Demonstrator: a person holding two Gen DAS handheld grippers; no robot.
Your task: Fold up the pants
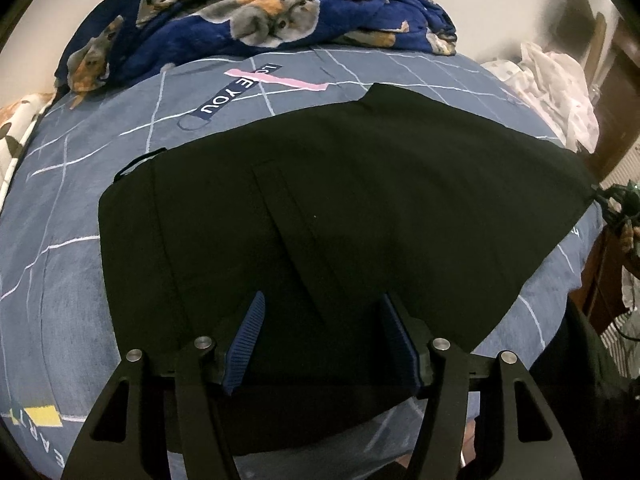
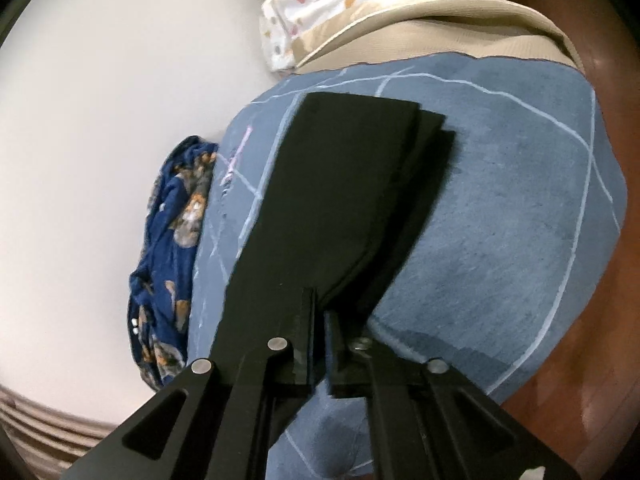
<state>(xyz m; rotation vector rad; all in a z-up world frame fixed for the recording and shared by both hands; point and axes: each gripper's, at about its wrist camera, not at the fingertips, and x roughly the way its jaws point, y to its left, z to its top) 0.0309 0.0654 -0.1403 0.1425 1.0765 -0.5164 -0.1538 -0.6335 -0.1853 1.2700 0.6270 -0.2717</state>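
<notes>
Black pants (image 1: 344, 200) lie spread across a blue-grey bedsheet (image 1: 60, 240) with white grid lines, the left gripper (image 1: 322, 312) poised over their near edge with its blue-ribbed fingers (image 1: 250, 332) spread wide, clasping nothing. In the right wrist view, the right gripper (image 2: 318, 320) is clenched on the pants' edge, the legs stretching toward 12 o'clock. A dog-print blanket (image 1: 248, 12) sits bunched at 12 o'clock in the left view.
</notes>
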